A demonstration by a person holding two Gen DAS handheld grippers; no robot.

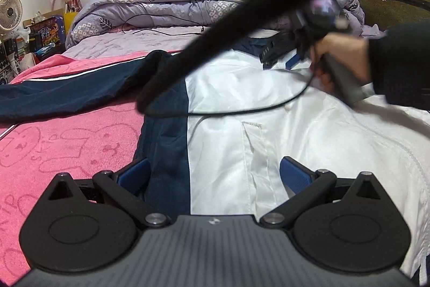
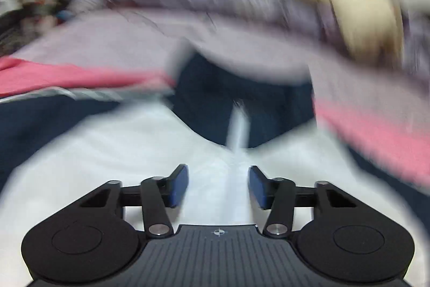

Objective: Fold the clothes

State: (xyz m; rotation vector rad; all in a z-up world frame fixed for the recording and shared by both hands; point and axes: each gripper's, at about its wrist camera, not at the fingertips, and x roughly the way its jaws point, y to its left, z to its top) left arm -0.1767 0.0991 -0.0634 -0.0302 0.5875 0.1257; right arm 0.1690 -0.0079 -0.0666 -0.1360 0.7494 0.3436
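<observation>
I have a white and navy jacket [image 1: 268, 125] spread front-up on the bed [image 1: 139, 42], over a pink blanket [image 1: 67, 141]. My left tool [image 1: 215, 176] sits low at the jacket's near edge with its pads wide apart, one over the navy side panel and one over the white front, clamped on nothing. The navy sleeve [image 1: 67, 90] stretches straight out to the left across the pink blanket, not folded in.

My right tool [image 2: 218, 186] is up near the collar [image 2: 242, 98], held by a hand [image 1: 338, 53] in a dark sleeve. Its pads stand partly apart with only bare white cloth showing below the gap; I see no fabric pinched. The right wrist view is badly smeared, so the pale line running toward the collar is probably the zip or placket (I would not swear to it).

As for progress, I judge the fold barely begun: the garment is laid out and roughly flat, and as far as I can see no part is doubled over. Both sleeves and the body remain to be folded, and the right sleeve is not clearly in view.
</observation>
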